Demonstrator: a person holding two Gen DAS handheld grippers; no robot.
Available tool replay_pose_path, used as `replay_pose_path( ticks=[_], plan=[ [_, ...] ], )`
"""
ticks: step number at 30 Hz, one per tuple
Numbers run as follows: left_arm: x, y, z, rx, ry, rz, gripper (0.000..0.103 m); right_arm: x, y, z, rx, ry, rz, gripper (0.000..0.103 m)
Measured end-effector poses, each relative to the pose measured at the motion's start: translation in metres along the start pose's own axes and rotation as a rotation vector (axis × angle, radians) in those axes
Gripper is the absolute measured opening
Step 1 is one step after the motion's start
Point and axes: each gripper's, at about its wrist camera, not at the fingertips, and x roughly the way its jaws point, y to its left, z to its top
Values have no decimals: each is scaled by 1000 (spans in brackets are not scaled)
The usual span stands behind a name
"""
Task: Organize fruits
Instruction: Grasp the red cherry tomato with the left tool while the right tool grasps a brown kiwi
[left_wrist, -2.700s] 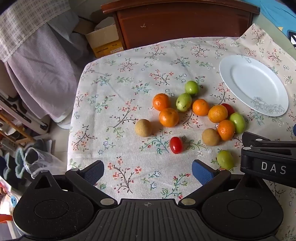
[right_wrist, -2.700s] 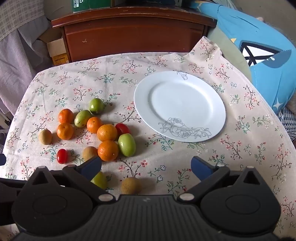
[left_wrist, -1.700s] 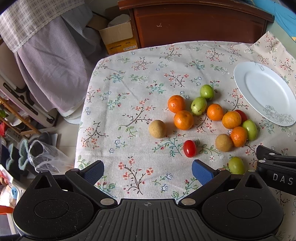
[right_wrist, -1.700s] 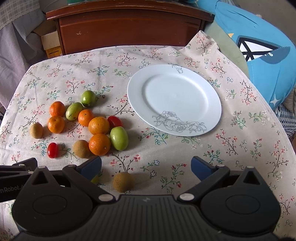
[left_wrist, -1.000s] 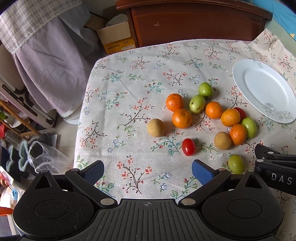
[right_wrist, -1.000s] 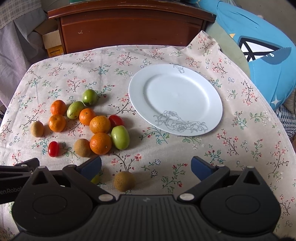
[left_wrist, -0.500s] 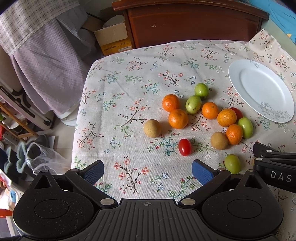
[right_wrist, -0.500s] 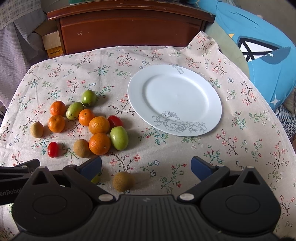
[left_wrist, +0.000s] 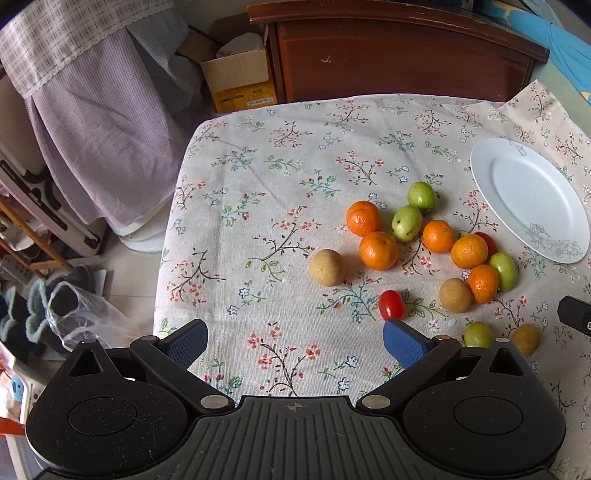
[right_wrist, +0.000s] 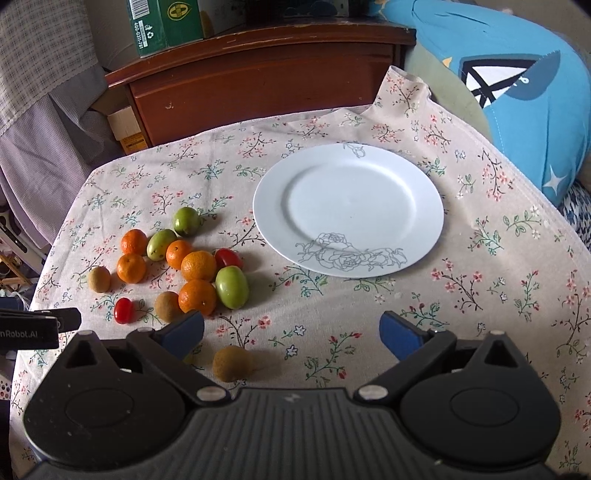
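Several small fruits lie loose on the floral tablecloth (left_wrist: 280, 192): oranges (left_wrist: 378, 250), green plums (left_wrist: 406, 223), brown round fruits (left_wrist: 327, 262) and a red cherry tomato (left_wrist: 392, 305). The same cluster shows in the right wrist view, with an orange (right_wrist: 197, 297), a green plum (right_wrist: 231, 287) and a brown fruit (right_wrist: 232, 363) nearest me. An empty white plate (right_wrist: 424, 199) sits to the right of them; it also shows in the left wrist view (left_wrist: 517, 206). My left gripper (left_wrist: 295, 341) is open and empty above the cloth. My right gripper (right_wrist: 291, 332) is open and empty.
A dark wooden cabinet (right_wrist: 258, 85) stands behind the table, with a green box (right_wrist: 162, 22) on it. A cardboard box (left_wrist: 236, 81) and hanging purple cloth (left_wrist: 103, 122) are at the left. A blue cushion (right_wrist: 517, 92) is at the right.
Both grippers have shifted: the left view swung left, so fruits and plate sit further right in it. The right view lifted and tilted up. No fruit has moved.
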Motion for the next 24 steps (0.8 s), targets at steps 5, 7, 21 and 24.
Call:
replay_pose_path(
  ticks=[5,7,21,24],
  plan=[
    [6,4,-1,-24,-6,-15,102,3,-7,-11,-6,24,68,78],
    [7,3,-2,-27,-9,-34,101,6,-4,-15,-14,39,98,70],
    [18,-17,-9,52,-47,-157,86,22,11,-28,-51,94,189,38],
    [24,-19,-10,46,-41,-181,72,25,13,-28,-56,94,200,34]
  ],
)
